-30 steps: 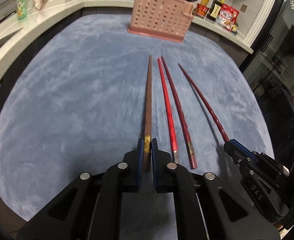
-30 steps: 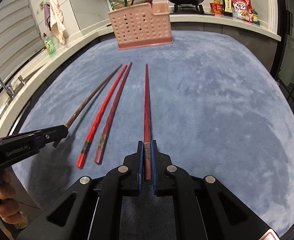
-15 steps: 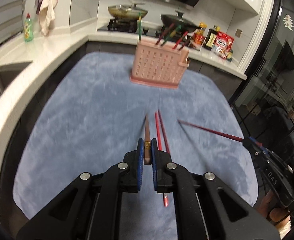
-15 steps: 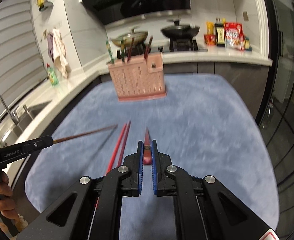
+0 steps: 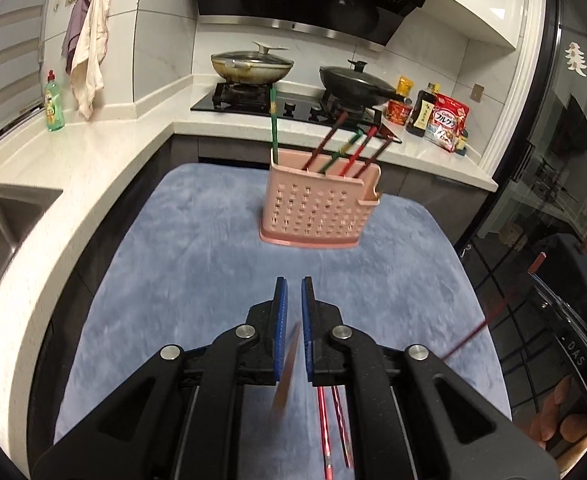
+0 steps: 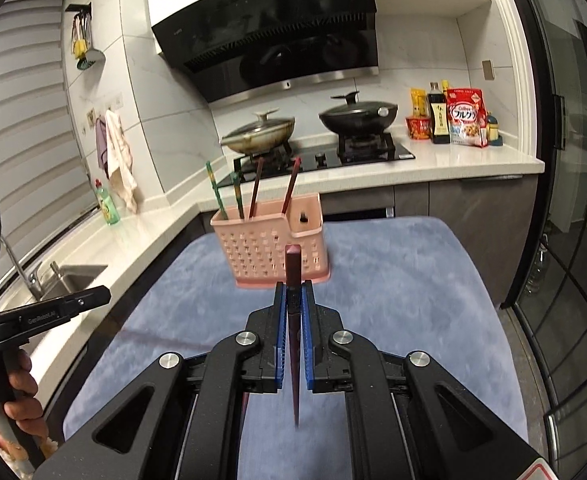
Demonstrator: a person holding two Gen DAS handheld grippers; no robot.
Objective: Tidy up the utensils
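Right now both chopsticks are held off the blue mat [image 5: 181,280], short of the pink holder [image 5: 317,212], w/ the pinch near one end each.

Left gripper [image 5: 292,300]: fingers nearly closed on the brown chopstick [image 5: 287,364]. Only a blurred stub is seen betw. the pads, angled down and toward the camera; its long axis is roughly along the fingers, far end hidden. Risk judged: w/ so long a lever below the pinch, the stick could pivot or slip if swung fast, and the tip could catch the mat before the holder is reached.

Two red chopsticks [image 5: 325,432] are left lying on the mat, on the near side of the holder, under the left gripper, axes pointing approx. toward the holder.

Right gripper [image 6: 293,300]: fingers narrow, clamped on the dark red chopstick [image 6: 292,276]. It is held near-upright, butt end up in front of the holder's wall, thin tip pointing down toward the mat. Risk judged: the holder already carries several sticks, so a tilted entry could hit its rim or knock those; both grippers converging on it could also clash.
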